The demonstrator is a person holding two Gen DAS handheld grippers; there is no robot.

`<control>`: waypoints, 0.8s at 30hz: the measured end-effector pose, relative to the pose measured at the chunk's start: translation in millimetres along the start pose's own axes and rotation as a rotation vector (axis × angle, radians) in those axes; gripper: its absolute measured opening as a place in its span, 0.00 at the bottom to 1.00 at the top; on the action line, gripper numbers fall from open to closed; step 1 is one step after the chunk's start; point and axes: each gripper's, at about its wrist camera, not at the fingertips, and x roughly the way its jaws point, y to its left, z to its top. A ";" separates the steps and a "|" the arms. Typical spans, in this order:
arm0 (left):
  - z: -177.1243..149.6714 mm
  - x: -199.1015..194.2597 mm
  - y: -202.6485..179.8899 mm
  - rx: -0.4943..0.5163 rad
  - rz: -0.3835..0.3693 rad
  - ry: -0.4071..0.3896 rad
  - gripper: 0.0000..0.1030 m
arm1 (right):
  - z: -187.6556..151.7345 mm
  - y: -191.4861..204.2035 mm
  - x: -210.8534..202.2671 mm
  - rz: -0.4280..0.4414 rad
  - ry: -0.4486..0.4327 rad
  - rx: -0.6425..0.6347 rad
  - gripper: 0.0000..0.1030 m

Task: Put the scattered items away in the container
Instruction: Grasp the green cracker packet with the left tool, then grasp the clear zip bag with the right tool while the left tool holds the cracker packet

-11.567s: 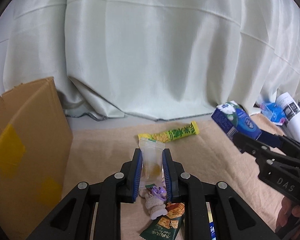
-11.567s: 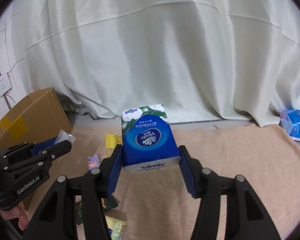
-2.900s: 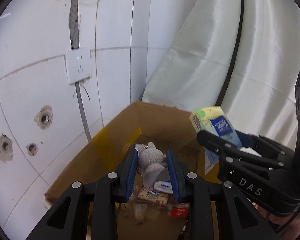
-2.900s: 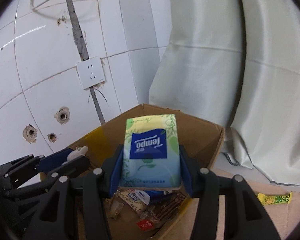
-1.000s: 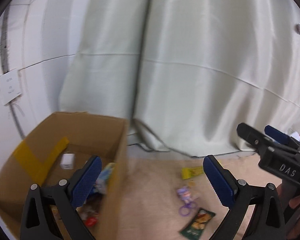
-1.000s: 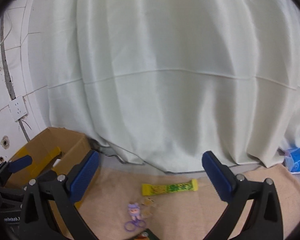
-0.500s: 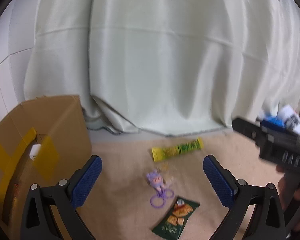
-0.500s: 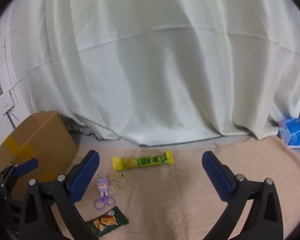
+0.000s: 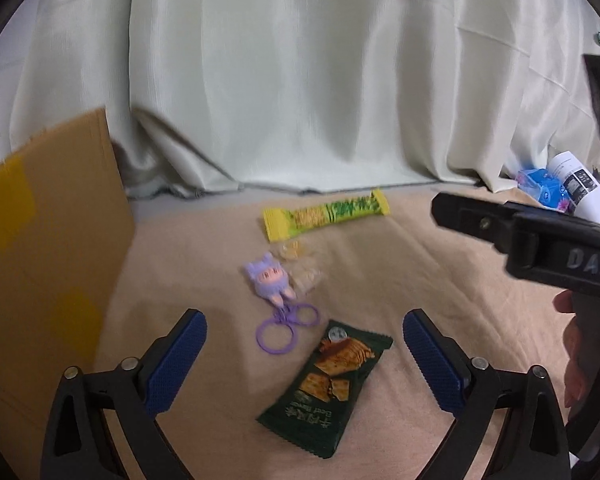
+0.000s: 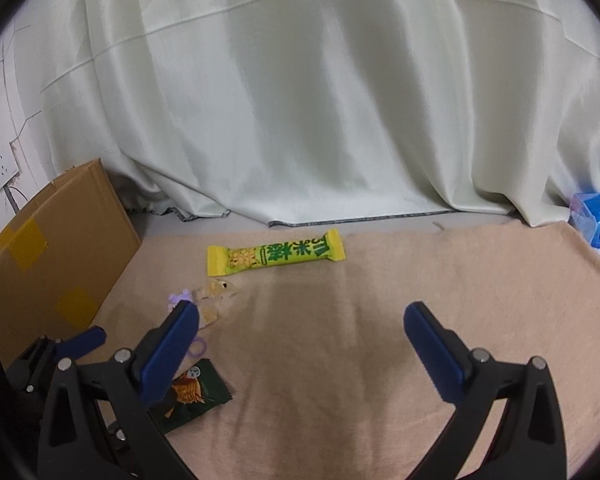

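The dark green snack packet (image 9: 327, 388) lies flat on the beige cloth (image 9: 400, 272), between the wide-apart blue fingers of the left gripper (image 9: 305, 356), which holds nothing. In the right wrist view the packet (image 10: 194, 394) is half hidden behind a finger. Just beyond the packet lies the purple keychain toy (image 9: 269, 280), slightly blurred, with small clear candy wrappers (image 9: 302, 268) beside it, hard to make out. Farther beyond is the yellow-green bar (image 10: 276, 257). Left of the packet stands the cardboard box (image 9: 40, 240), cut off by the frame edge. The right gripper (image 10: 300, 330) is also spread and empty.
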 end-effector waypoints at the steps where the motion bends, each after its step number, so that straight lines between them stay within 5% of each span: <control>1: -2.5 4.2 -1.1 0.002 -0.002 0.013 0.93 | -1.3 -1.5 0.6 0.003 0.004 0.005 1.00; 6: -15.0 17.2 -11.0 0.033 -0.016 0.070 0.77 | -3.9 -8.5 3.4 -0.008 0.022 0.019 1.00; 11: -22.6 23.9 -16.8 0.048 -0.039 0.115 0.74 | -2.3 -7.7 2.5 -0.014 0.017 0.014 1.00; 14: -27.4 29.4 -18.3 0.049 -0.062 0.146 0.54 | -3.5 -6.3 4.9 -0.013 0.023 0.013 1.00; 18: -27.2 29.5 -19.1 0.069 -0.089 0.151 0.40 | -4.4 -0.5 8.3 -0.013 0.036 -0.001 1.00; 24: -21.0 20.7 -2.0 0.026 -0.095 0.139 0.37 | -3.4 13.3 12.7 0.003 0.038 -0.038 1.00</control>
